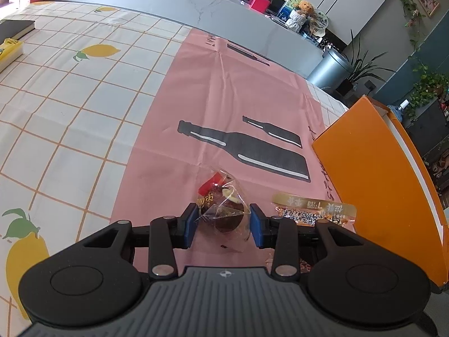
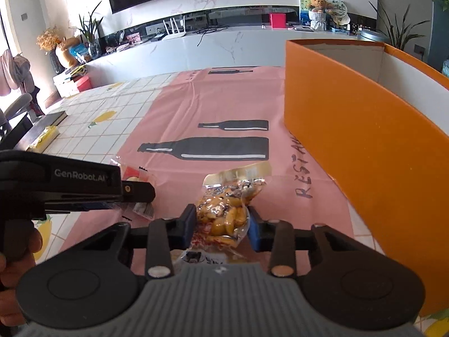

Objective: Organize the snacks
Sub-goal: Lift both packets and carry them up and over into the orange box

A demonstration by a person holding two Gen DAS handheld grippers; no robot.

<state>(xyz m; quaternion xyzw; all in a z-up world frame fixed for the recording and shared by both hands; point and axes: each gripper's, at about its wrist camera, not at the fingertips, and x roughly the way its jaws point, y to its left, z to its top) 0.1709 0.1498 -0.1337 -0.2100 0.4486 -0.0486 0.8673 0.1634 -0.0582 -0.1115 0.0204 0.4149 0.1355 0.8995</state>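
My left gripper point(image 1: 222, 223) is shut on a clear snack packet with red and dark contents point(image 1: 224, 205), low over the pink cloth point(image 1: 196, 118). My right gripper point(image 2: 221, 224) is shut on a gold-edged packet of yellow snacks point(image 2: 224, 213). That packet also shows in the left wrist view point(image 1: 314, 210), just right of the left gripper. The left gripper also shows in the right wrist view point(image 2: 134, 193) at the left, side on, over its packet point(image 2: 134, 174). An open orange box point(image 2: 364, 140) stands to the right; it also shows in the left wrist view point(image 1: 378, 182).
The pink cloth with black bottle prints lies on a lemon-pattern checked tablecloth point(image 1: 70, 98). A black book point(image 1: 14, 28) and a yellow item point(image 1: 8, 50) lie at the far left. A grey marble counter point(image 1: 196, 5) runs behind the table.
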